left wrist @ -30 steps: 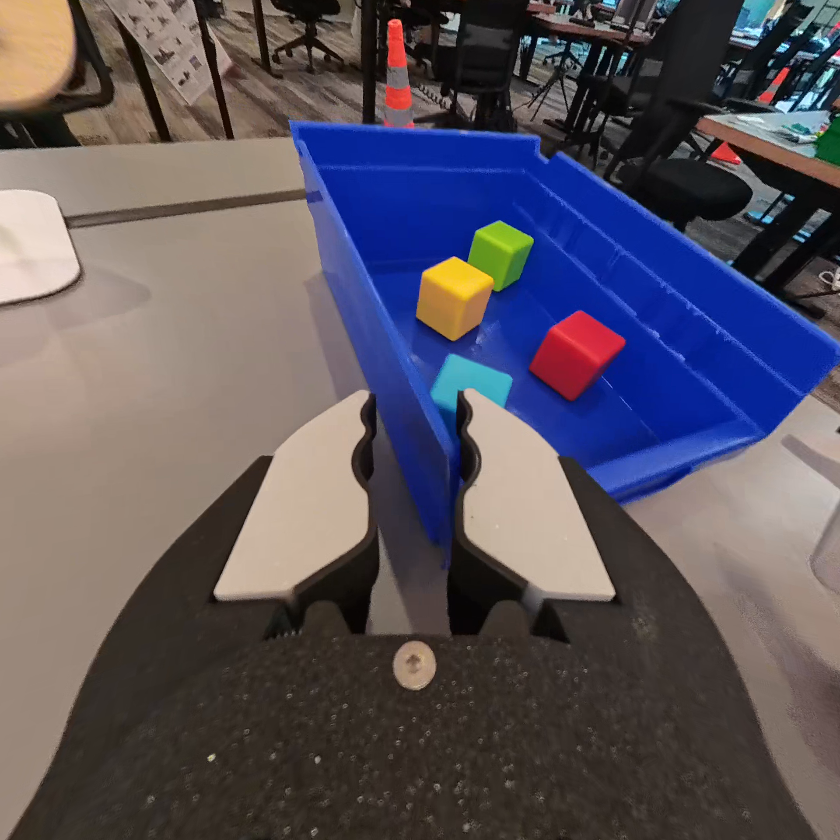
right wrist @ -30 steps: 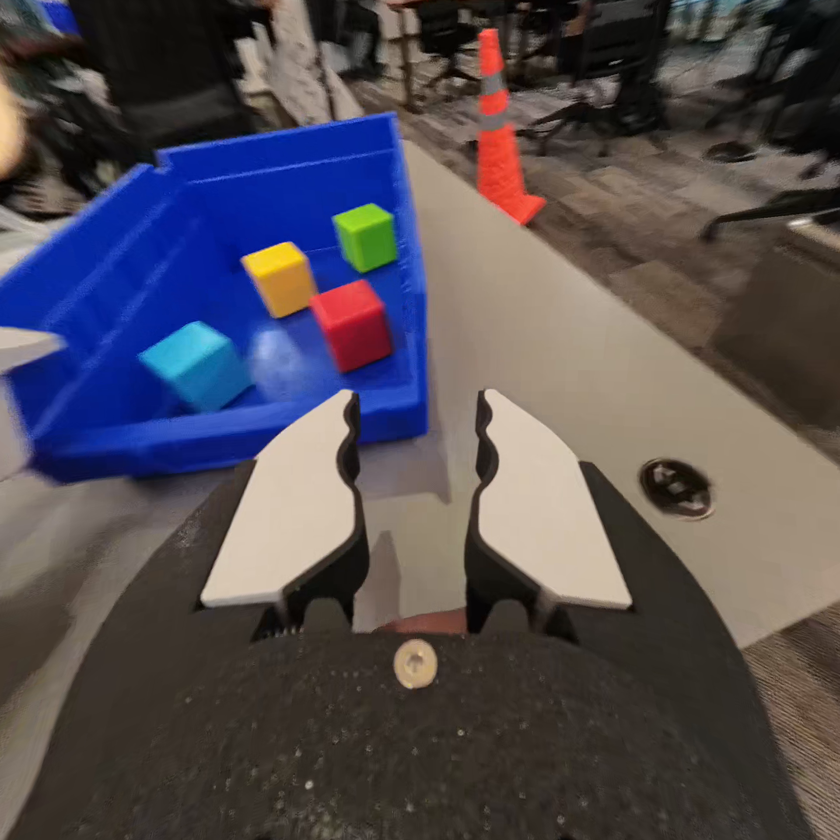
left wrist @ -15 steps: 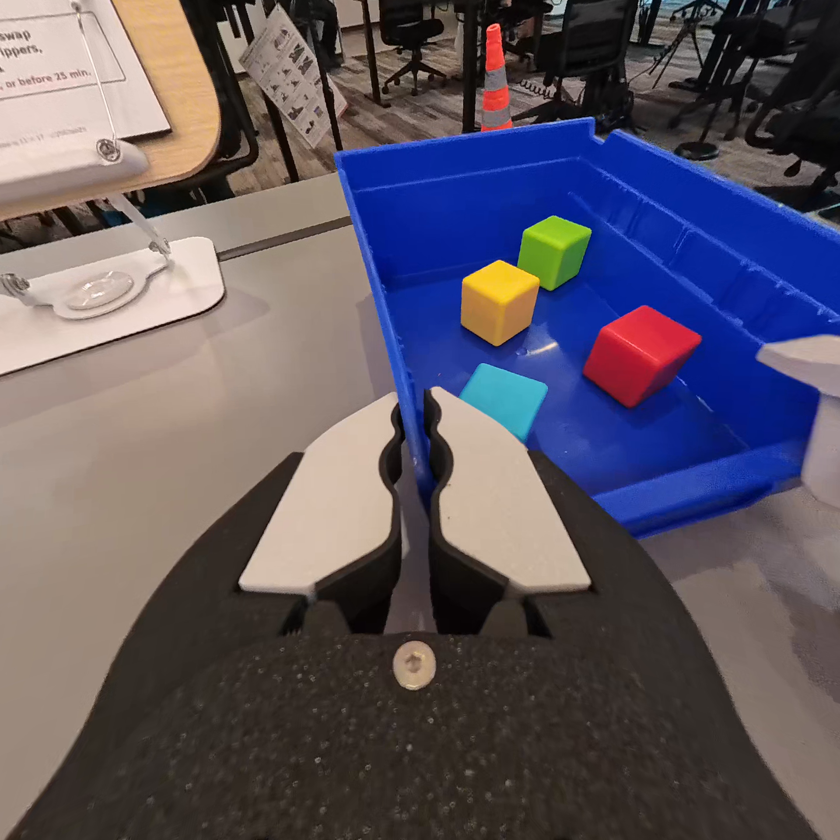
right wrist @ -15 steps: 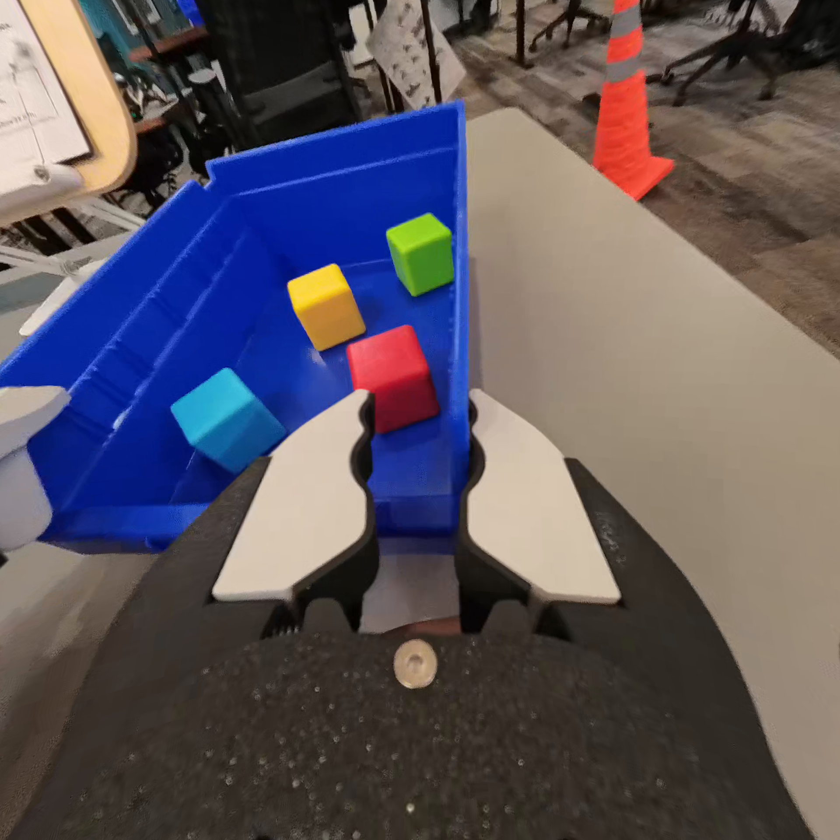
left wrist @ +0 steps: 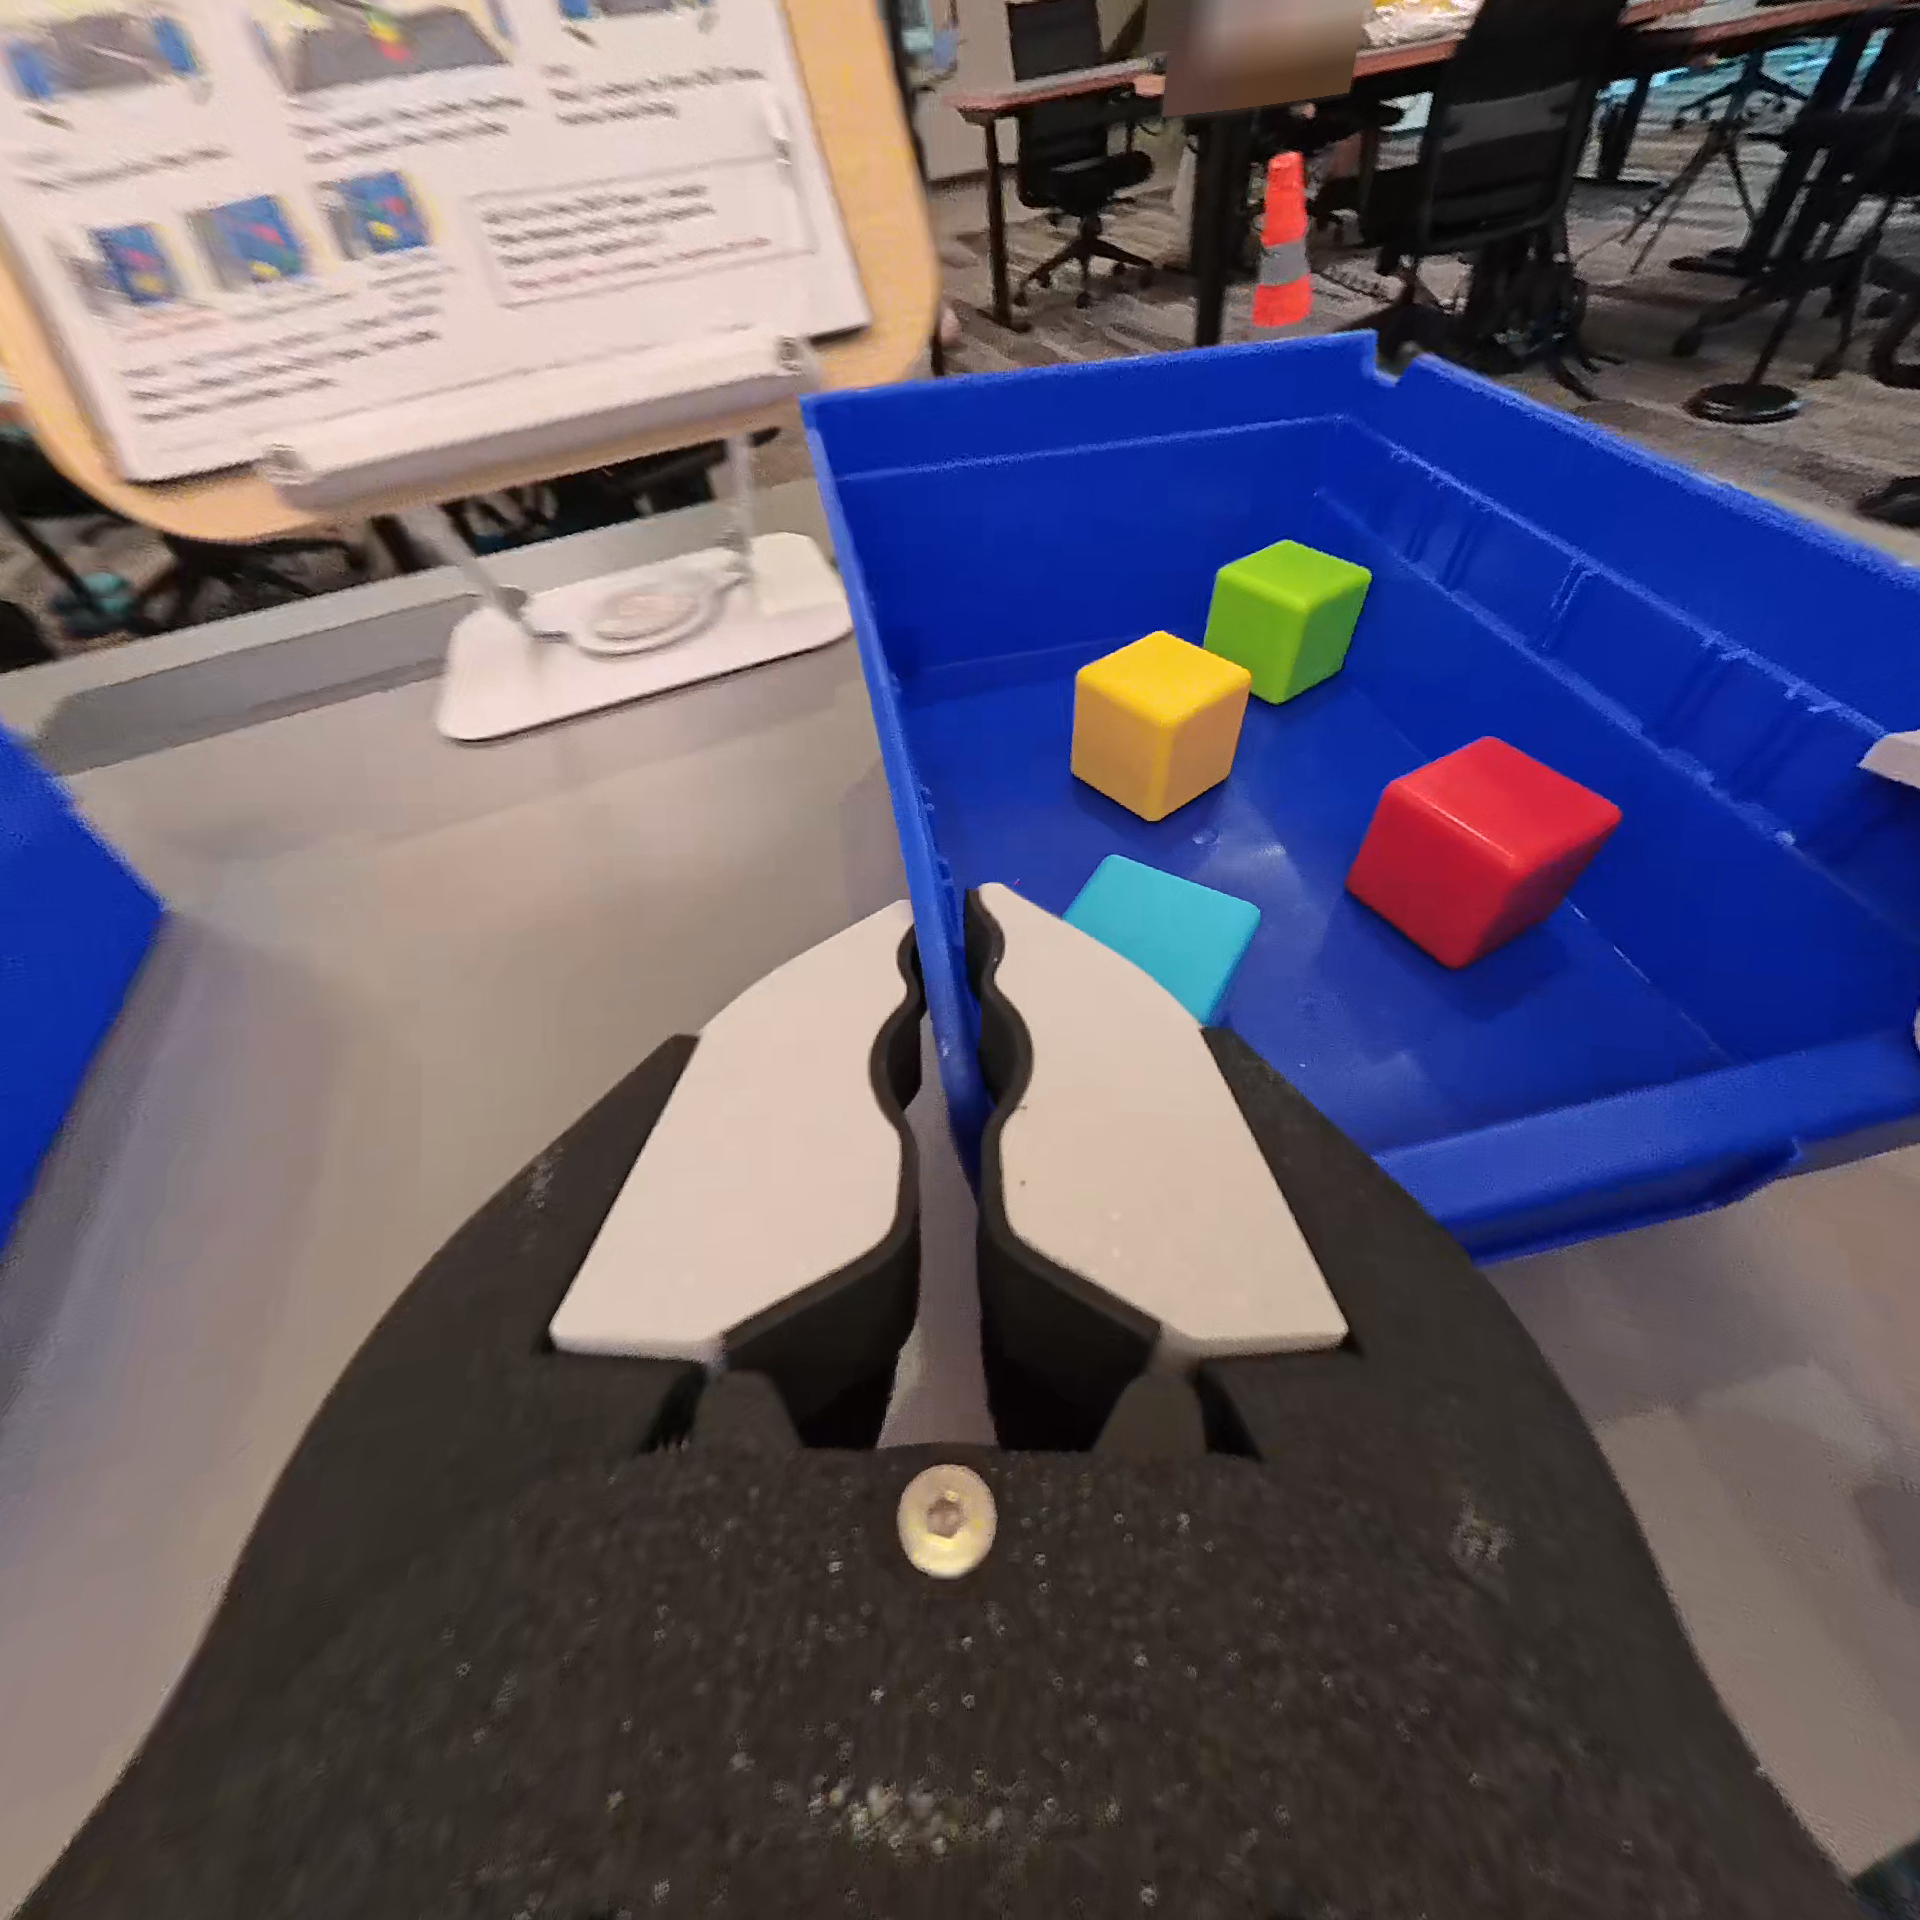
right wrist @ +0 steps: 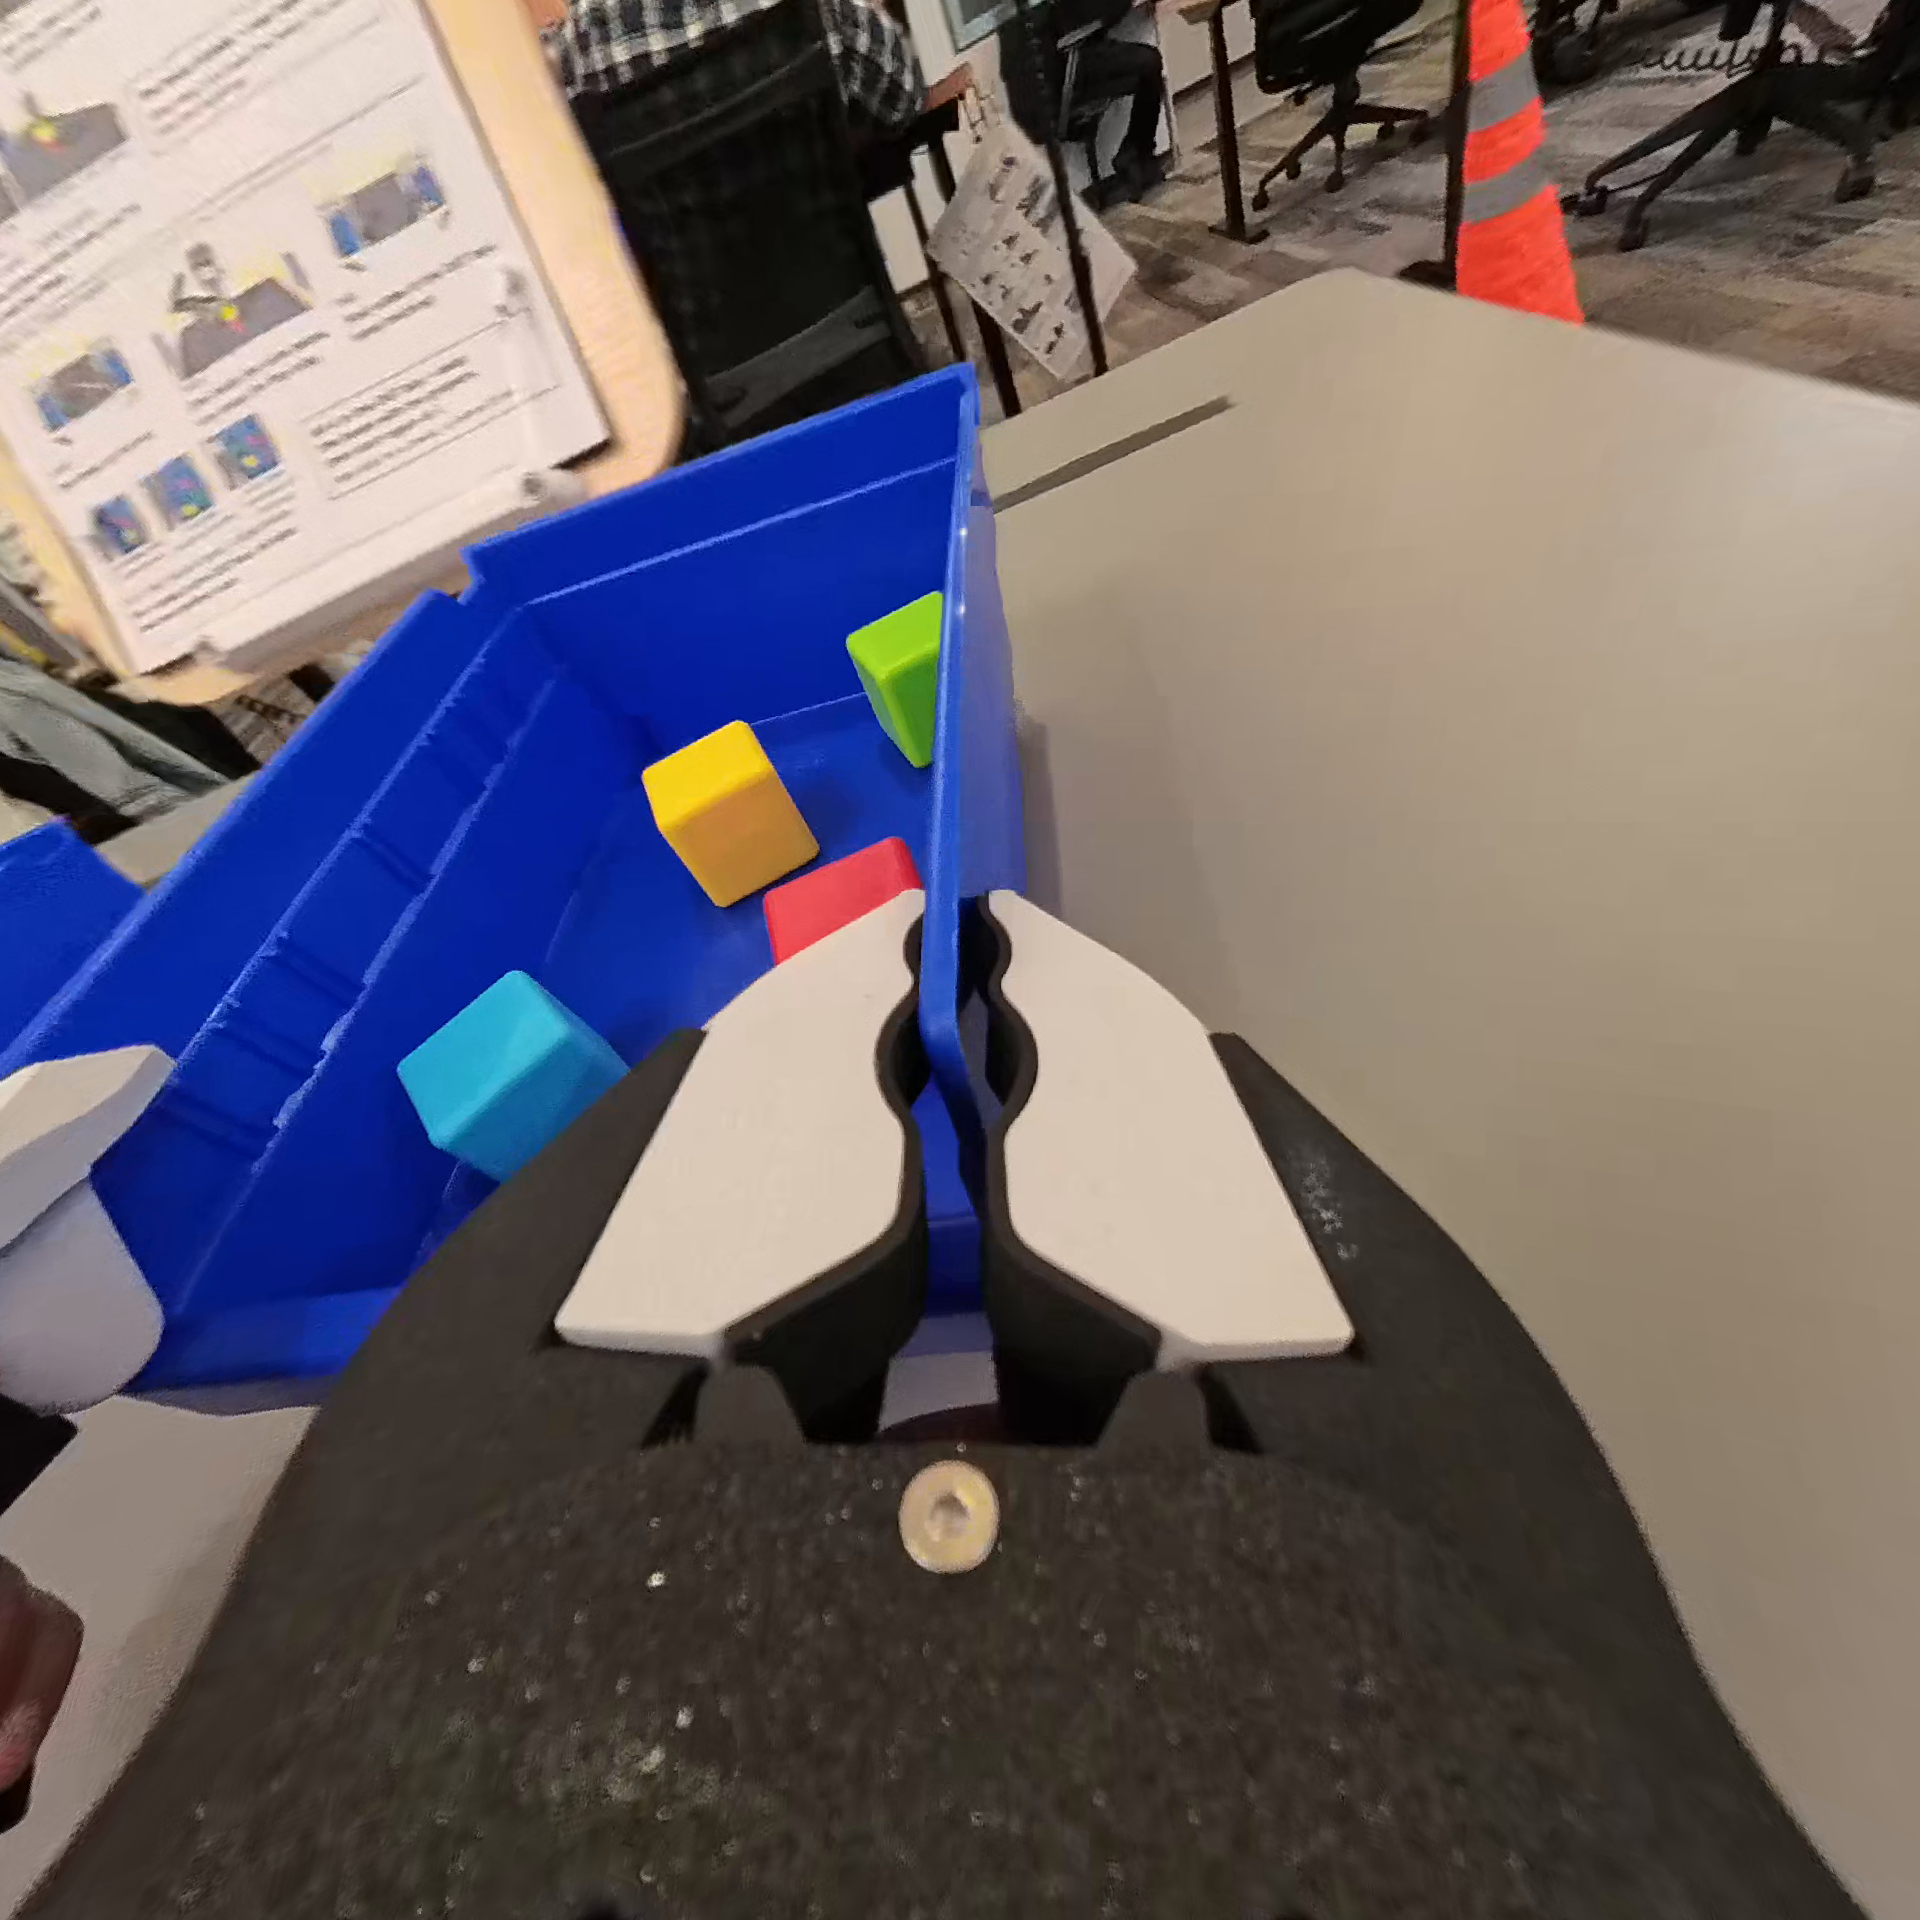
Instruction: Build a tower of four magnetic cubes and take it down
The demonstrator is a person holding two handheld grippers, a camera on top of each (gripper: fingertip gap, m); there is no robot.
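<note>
A blue bin (left wrist: 1039,488) on the grey table holds a green cube (left wrist: 1286,617), a yellow cube (left wrist: 1158,722), a red cube (left wrist: 1481,847) and a cyan cube (left wrist: 1164,930). My left gripper (left wrist: 943,914) is shut on the bin's left wall. My right gripper (right wrist: 954,920) is shut on the bin's right wall (right wrist: 951,790). In the right wrist view the green cube (right wrist: 899,670), yellow cube (right wrist: 727,810), red cube (right wrist: 836,894) and cyan cube (right wrist: 504,1070) lie apart on the bin floor. The red cube is partly hidden behind my right gripper's finger.
A clipboard stand with an instruction sheet (left wrist: 436,208) stands on a white base (left wrist: 644,634) behind the bin's left side. Part of another blue bin (left wrist: 52,987) shows at the far left. An orange cone (right wrist: 1507,177) stands on the floor beyond the table.
Both grippers have closed from open onto the bin's opposite side walls. Both views have swung so the clipboard stand now shows behind the bin.
</note>
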